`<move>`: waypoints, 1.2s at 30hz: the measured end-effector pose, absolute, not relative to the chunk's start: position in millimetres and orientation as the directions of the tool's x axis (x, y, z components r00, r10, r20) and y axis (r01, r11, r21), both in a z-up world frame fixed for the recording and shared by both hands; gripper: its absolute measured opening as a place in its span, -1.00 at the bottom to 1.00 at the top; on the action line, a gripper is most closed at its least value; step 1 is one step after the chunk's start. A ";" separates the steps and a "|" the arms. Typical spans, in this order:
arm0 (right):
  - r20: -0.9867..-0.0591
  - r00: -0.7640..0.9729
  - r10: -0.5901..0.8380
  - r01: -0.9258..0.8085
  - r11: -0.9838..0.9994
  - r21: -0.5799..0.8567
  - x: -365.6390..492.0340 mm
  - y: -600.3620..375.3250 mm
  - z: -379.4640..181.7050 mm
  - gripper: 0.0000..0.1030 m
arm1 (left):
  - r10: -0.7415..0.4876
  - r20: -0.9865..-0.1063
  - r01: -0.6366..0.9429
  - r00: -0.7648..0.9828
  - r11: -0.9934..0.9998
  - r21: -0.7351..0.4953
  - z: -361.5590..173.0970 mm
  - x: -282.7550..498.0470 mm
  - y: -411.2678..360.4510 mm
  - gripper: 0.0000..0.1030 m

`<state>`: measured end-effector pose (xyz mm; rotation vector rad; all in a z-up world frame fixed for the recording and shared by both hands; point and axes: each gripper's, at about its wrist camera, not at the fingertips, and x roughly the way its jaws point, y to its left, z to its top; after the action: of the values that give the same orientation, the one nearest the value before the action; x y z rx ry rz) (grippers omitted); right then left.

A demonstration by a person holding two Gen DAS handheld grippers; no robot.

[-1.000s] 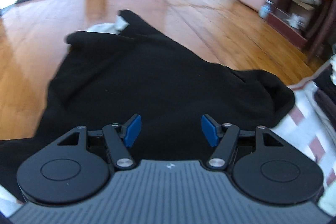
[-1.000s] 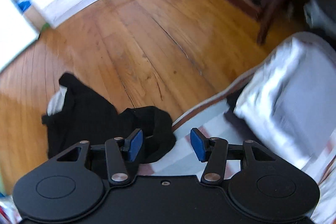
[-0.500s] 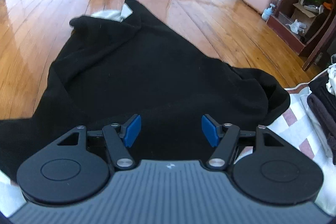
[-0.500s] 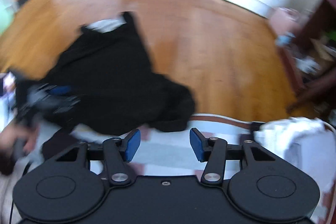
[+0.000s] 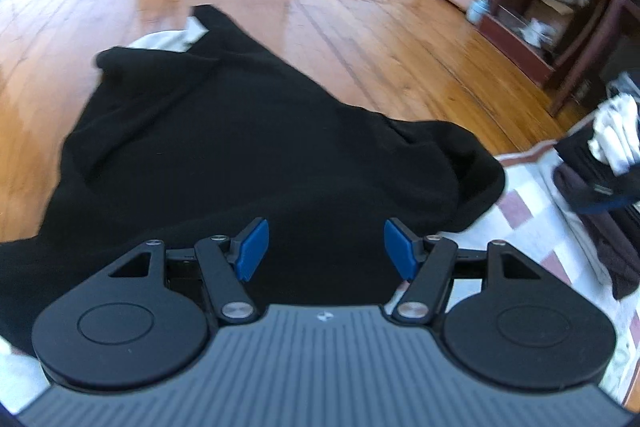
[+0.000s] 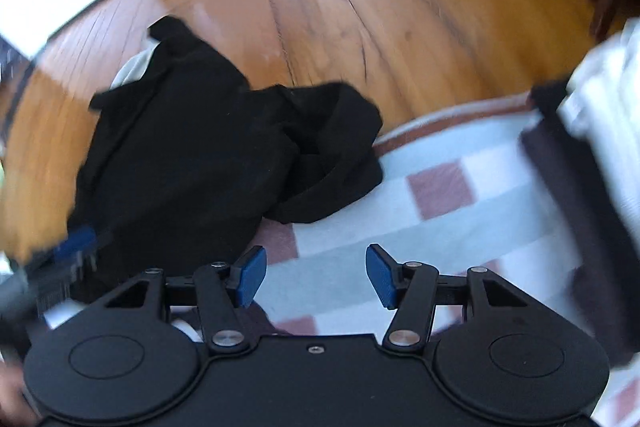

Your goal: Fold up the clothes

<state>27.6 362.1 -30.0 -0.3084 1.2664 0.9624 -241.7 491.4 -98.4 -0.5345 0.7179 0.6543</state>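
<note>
One black garment (image 5: 248, 163) sprawls ahead of left gripper (image 5: 324, 247), half on wooden floor (image 5: 360, 27), near edge on checked blanket (image 6: 440, 187). Left gripper wide, empty. Right gripper (image 6: 312, 275) empty, jaws opening, over blanket beside bunched sleeve (image 6: 332, 155). Best: pinch sleeve edge first, spread flat before folding.

Both tongs, left (image 5: 326, 253) and right (image 6: 316, 275), had matte black linkage arms, round black discs, silver pivot screws and blue pads (image 5: 252, 247); the left's housing was grey and ribbed.
</note>
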 end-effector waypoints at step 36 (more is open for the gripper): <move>-0.844 0.266 0.465 -0.901 0.432 -0.046 157.3 421.8 -52.8 -0.91 | 0.195 -0.798 -0.552 0.571 0.810 -0.197 -187.6 -133.4 487.2 0.50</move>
<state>157.3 421.8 -52.8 -0.5994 0.8693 1.0005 -133.4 487.2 -187.6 -0.4583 0.8589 0.4561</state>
